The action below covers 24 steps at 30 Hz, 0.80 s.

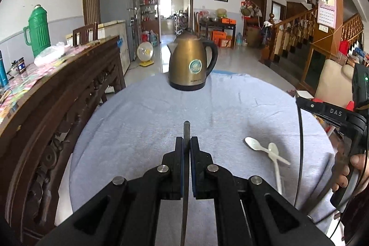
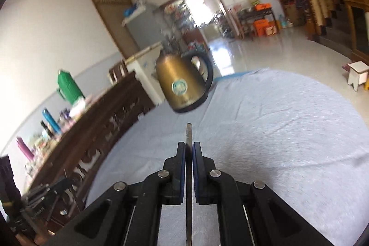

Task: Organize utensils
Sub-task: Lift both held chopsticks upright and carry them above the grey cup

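My left gripper (image 1: 186,141) is shut on a thin grey metal utensil handle (image 1: 186,130) that sticks out past the fingertips, above the light blue cloth (image 1: 143,121). Two white plastic spoons (image 1: 268,151) lie crossed on the cloth to its right. My right gripper (image 2: 189,145) is shut on a similar thin metal utensil handle (image 2: 189,133), held above the cloth (image 2: 276,130); its view is tilted and blurred. The right gripper's body, held by a hand, shows at the right edge of the left wrist view (image 1: 341,121).
A brass electric kettle (image 1: 191,63) stands at the far edge of the cloth-covered table; it also shows in the right wrist view (image 2: 182,84). A dark carved wooden sideboard (image 1: 53,112) with a green thermos (image 1: 38,31) runs along the left.
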Each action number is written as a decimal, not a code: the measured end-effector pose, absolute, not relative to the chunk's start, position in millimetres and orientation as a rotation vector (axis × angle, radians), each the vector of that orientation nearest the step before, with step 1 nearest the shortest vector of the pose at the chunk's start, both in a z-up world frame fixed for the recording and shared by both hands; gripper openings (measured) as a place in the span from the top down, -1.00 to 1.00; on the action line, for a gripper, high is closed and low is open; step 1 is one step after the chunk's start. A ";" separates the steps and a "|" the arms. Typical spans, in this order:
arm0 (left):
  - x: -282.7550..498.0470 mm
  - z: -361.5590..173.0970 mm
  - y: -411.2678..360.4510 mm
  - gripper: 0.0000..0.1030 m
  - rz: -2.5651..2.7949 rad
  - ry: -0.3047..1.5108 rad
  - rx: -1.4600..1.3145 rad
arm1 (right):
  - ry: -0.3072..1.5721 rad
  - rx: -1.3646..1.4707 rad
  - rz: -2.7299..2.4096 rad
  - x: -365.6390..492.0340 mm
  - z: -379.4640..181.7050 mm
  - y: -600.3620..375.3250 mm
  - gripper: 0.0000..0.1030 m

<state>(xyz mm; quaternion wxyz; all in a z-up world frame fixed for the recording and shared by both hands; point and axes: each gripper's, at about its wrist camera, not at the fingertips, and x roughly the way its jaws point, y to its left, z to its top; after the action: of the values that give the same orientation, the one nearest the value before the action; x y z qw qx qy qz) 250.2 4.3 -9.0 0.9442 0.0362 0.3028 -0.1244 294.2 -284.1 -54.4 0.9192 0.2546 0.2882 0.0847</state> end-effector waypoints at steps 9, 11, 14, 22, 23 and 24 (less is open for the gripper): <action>207.1 7.9 -0.5 0.90 -0.286 0.570 0.048 | 0.499 0.567 0.072 212.8 -36.4 -309.1 0.88; 200.3 10.3 -3.1 0.90 -0.298 0.562 0.040 | 0.491 0.579 0.056 196.5 -36.9 -316.8 0.88; 189.9 15.2 -7.1 0.90 -0.305 0.550 0.038 | 0.477 0.590 0.039 174.9 -33.9 -322.7 0.88; 167.2 28.2 -5.7 0.90 -0.331 0.502 -0.017 | 0.401 0.602 0.041 128.7 -18.0 -324.2 0.88; 164.3 29.2 -4.6 0.90 -0.332 0.497 -0.028 | 0.394 0.605 0.038 124.7 -17.5 -323.5 0.88; 161.6 30.1 -4.0 0.90 -0.333 0.492 -0.039 | 0.384 0.607 0.035 119.1 -17.0 -322.2 0.88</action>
<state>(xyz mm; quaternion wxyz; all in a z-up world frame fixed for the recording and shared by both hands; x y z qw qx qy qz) 161.6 -4.0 30.1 0.9560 -0.0191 0.2426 -0.1639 119.1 -322.2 -17.0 0.9360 0.2972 0.1880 0.0171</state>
